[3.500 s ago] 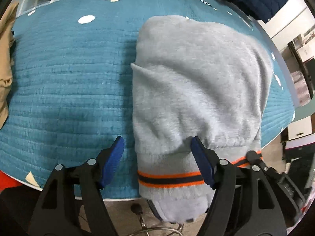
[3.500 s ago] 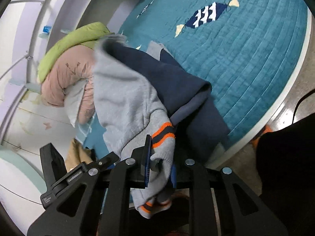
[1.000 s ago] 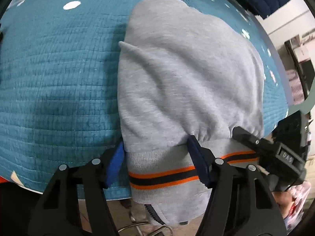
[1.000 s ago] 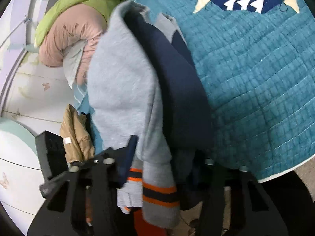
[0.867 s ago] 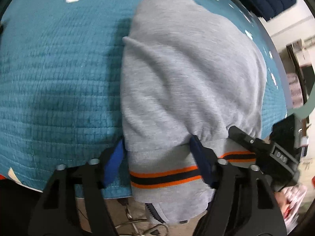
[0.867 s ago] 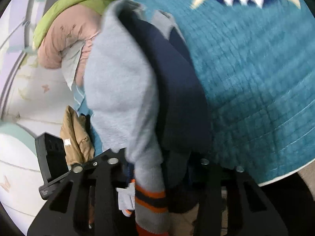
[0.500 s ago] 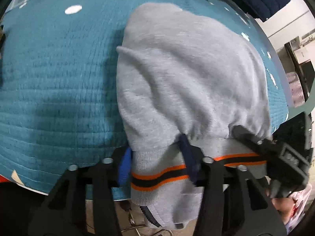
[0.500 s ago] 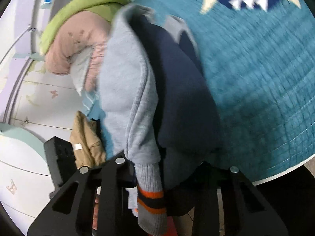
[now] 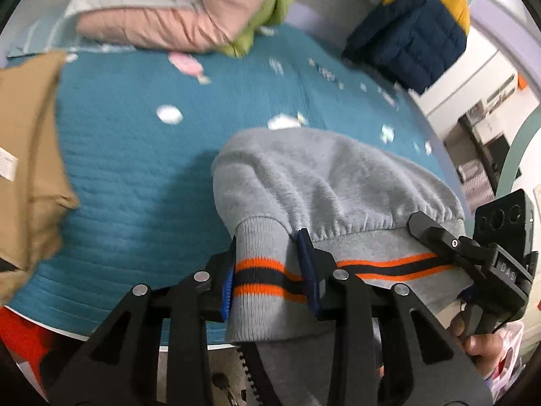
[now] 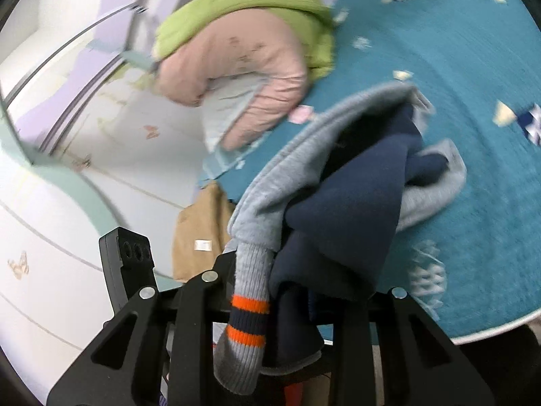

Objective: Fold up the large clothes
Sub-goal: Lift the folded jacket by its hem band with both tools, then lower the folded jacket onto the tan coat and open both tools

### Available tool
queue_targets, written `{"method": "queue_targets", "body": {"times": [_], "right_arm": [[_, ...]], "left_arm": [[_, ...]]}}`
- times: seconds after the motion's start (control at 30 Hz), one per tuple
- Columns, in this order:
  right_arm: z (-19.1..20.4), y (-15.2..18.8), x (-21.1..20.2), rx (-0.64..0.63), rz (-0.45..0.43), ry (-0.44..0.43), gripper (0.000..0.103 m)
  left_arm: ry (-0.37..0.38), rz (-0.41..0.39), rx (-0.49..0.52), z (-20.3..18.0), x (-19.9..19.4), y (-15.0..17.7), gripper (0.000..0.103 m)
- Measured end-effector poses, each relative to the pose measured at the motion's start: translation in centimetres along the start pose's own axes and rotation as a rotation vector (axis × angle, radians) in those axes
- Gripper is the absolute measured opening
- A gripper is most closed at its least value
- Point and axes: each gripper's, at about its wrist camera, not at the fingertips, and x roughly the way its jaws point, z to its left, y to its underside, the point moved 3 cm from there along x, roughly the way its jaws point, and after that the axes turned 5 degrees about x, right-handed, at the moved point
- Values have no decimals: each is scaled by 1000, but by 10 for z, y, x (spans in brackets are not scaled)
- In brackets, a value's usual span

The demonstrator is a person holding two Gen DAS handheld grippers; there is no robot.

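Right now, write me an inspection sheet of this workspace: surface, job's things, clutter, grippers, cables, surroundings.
Surface: teal quilted bedspread with small printed shapes.
Job's things: grey sweatshirt with navy lining, its orange-and-navy striped hem raised at the bed's near edge.
Clutter: pink and green padded jacket at the far side; tan garment to the left; navy and yellow puffer jacket at the far right.
Grippers: left gripper closing, pads pressing the hem; right gripper shut on the hem too.
Cables: nothing seen.
Surroundings: pale wall panels beside the bed.
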Motion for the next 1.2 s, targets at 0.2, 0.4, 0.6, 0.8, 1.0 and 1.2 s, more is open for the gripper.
{"method": "queue_targets", "body": {"times": [0.2,0.4,0.6,0.8,1.0,1.2], "right_arm": [[89,-2,44,-168,29,-104,25],[175,3,130,-282,87,-271,25],[213,27,238,-274,158,-381,25],[158,93,335,-189,333,-124,26],[111,119,352,-104,375,-46,42],[113,115,343,-119,366,15,53]], "left_arm": [[-63,-166,-36,53,-99,-24,31],[-217,-322,-57,126,-197,-50,31],[-402,-422,-54,209,-260,-66,31],[-435,-235,-166,314,-199,-22,31],[-361,-254,-236,326,-185,10,36],[-476,-233,-198,312,-182,28,62]]}}
